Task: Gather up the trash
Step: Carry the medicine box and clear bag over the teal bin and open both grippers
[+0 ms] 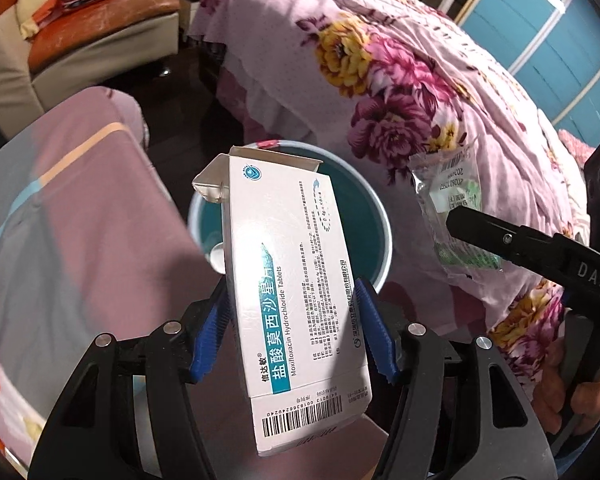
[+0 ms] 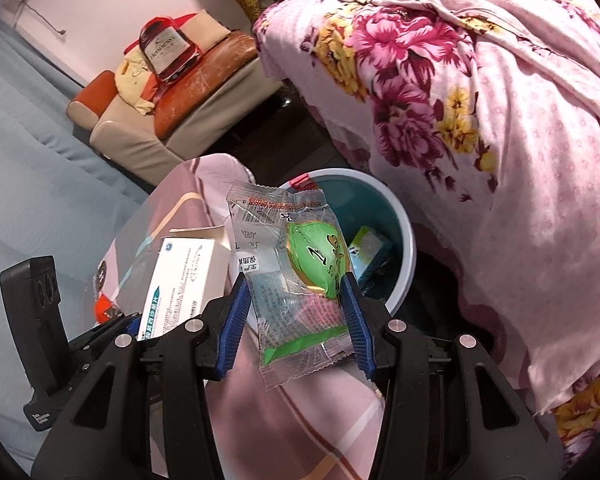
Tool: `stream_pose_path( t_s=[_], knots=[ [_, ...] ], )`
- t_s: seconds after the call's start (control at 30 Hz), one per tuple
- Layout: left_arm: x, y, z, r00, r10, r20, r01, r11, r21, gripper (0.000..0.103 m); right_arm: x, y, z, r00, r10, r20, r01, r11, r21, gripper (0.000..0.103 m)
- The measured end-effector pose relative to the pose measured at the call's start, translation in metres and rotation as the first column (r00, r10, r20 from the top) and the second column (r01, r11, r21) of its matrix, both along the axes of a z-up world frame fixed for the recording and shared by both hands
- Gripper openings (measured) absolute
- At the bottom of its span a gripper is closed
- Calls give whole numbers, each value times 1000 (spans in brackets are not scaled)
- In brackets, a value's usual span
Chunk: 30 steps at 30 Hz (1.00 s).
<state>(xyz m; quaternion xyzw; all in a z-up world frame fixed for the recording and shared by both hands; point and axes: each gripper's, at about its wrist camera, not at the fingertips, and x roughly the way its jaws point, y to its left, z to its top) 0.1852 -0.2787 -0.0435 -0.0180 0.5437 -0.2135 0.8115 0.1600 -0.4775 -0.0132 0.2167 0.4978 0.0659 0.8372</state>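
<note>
Trash bin [image 1: 374,216] standing on dark floor between floral quilt [image 1: 400,92] and pink bedding [image 1: 80,216], with white medicine box [image 1: 296,304] pinched in left gripper [image 1: 296,330] and clear green-printed wrapper [image 2: 296,280] pinched in right gripper [image 2: 296,320], both above its rim.

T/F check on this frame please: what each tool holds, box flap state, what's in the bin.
1. The left tool grips a white medicine box. True.
2. The box's top flap is sealed. False: it stands open.
3. The right tool is empty. False: it holds a clear wrapper with a green print.
4. The bin is empty. False: a small carton lies inside.
5. A floral quilt lies beside the bin. True.
</note>
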Motion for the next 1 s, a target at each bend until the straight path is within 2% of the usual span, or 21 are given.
stream_pose_path(
  t_s=[0.27, 0.4, 1.0],
  knots=[
    [14, -14, -12, 1000, -18, -15, 18, 1000, 8, 76, 7, -3, -1, 1000, -9, -10, 9, 1000, -22, 44],
    [15, -9, -17, 1000, -4, -26, 5, 1000, 9, 87, 9, 0, -3, 1000, -6, -18, 5, 1000, -27, 44],
    [-6, 41, -18, 995, 84, -57, -85, 996, -13, 90, 19, 29, -6, 999, 36, -39, -38, 998, -54, 44]
  ],
)
